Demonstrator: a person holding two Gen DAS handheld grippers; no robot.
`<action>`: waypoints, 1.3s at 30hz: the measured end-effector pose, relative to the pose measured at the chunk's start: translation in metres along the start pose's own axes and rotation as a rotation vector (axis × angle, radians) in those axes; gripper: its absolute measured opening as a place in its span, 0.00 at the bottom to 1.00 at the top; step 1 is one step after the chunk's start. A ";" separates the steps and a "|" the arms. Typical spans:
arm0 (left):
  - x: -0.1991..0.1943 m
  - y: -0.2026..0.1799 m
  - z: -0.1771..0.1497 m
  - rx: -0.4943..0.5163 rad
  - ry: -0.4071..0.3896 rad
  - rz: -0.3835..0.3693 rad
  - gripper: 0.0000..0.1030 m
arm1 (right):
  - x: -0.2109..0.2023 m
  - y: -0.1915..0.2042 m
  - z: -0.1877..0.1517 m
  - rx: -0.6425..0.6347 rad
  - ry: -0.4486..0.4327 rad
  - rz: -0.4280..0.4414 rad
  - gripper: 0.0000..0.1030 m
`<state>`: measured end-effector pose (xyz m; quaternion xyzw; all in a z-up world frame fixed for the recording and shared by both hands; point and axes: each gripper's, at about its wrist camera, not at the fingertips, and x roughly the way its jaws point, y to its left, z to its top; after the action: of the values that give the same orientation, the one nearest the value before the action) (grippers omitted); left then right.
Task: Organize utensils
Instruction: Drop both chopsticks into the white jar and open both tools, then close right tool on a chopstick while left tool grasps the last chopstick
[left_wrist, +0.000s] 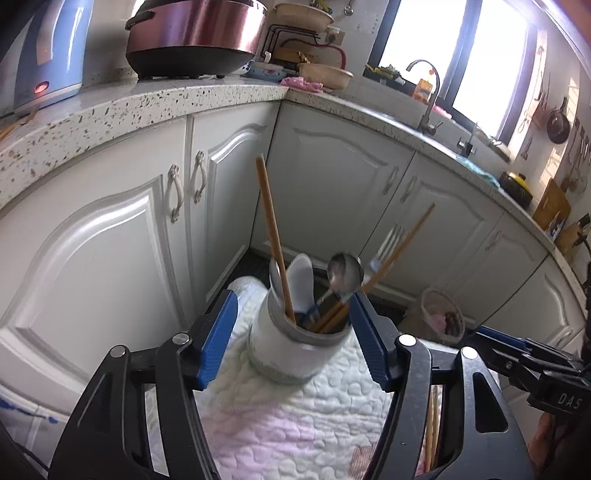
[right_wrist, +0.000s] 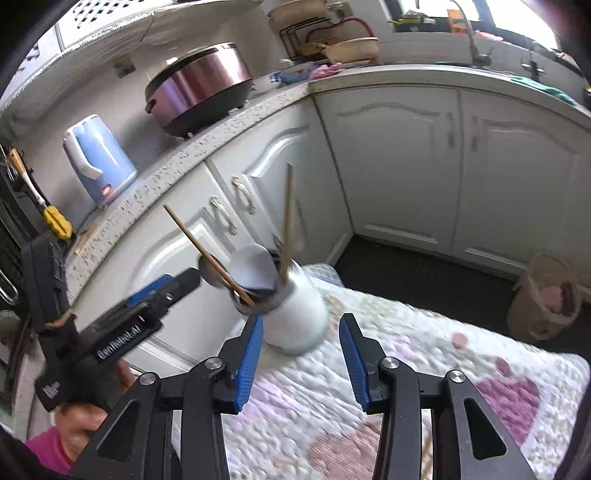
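Note:
A white ceramic utensil jar (left_wrist: 291, 343) stands on a quilted white and pink cloth (left_wrist: 280, 417). It holds wooden chopsticks (left_wrist: 275, 243), a white spoon (left_wrist: 301, 280), a metal spoon (left_wrist: 345, 273) and a fork (left_wrist: 389, 240). My left gripper (left_wrist: 291, 328) is open, its blue fingers either side of the jar, not touching. In the right wrist view the jar (right_wrist: 295, 317) leans left, blurred. My right gripper (right_wrist: 301, 332) is open and empty just in front of it. The left gripper (right_wrist: 162, 291) shows at the left, beside the jar's mouth.
White cabinets (left_wrist: 110, 236) and a speckled counter (left_wrist: 147, 107) run behind, with a blue kettle (left_wrist: 51, 55) and a rice cooker (left_wrist: 195, 33). A small basket (left_wrist: 443, 314) sits on the dark floor at right. More chopsticks (left_wrist: 432, 424) lie on the cloth under the left gripper.

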<state>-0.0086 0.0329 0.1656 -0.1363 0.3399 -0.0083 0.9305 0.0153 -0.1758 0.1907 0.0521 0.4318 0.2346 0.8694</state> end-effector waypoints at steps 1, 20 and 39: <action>-0.001 -0.001 -0.003 0.002 0.003 0.000 0.61 | -0.004 -0.002 -0.006 0.001 0.002 -0.022 0.40; 0.001 -0.062 -0.092 0.084 0.225 -0.105 0.62 | -0.022 -0.109 -0.140 0.129 0.201 -0.247 0.29; 0.032 -0.080 -0.134 0.089 0.389 -0.133 0.62 | 0.047 -0.121 -0.149 0.120 0.261 -0.270 0.15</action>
<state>-0.0626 -0.0806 0.0680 -0.1131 0.5026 -0.1106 0.8499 -0.0318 -0.2785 0.0280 0.0145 0.5573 0.0944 0.8248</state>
